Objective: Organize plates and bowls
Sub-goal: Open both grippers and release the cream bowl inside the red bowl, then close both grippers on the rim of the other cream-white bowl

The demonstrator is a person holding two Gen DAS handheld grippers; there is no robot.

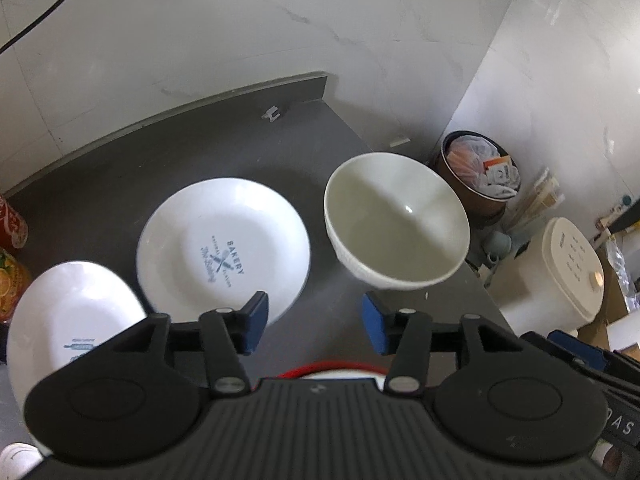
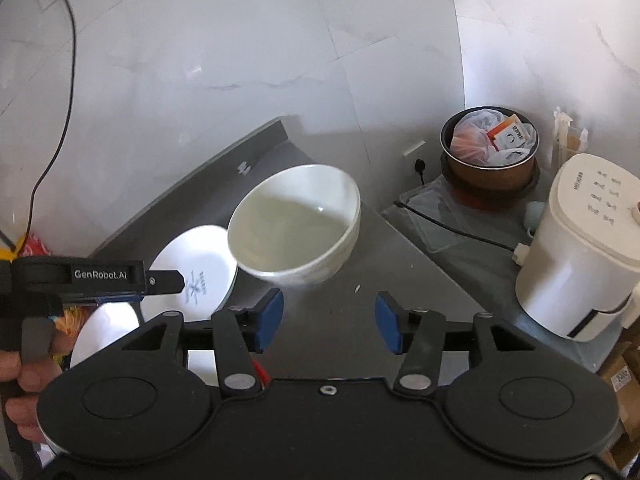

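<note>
Grey surface (image 1: 320, 160) against a marbled wall carries the white bowl (image 1: 396, 220), my landmark. Left of the bowl lies a "BAKERY" plate (image 1: 224, 248); a second plate (image 1: 68, 320) sits farther left, nearer me. Left claw (image 1: 314, 324) and right claw (image 2: 330, 322) are both spread, pinching nothing. I judge the step as approach: next, I close one claw on the bowl's near rim.

both wrist views angled down, close over the grey counter (image 1: 320, 152); sharing the white bowl (image 1: 396, 220) and bakery plate (image 1: 224, 248).
</note>
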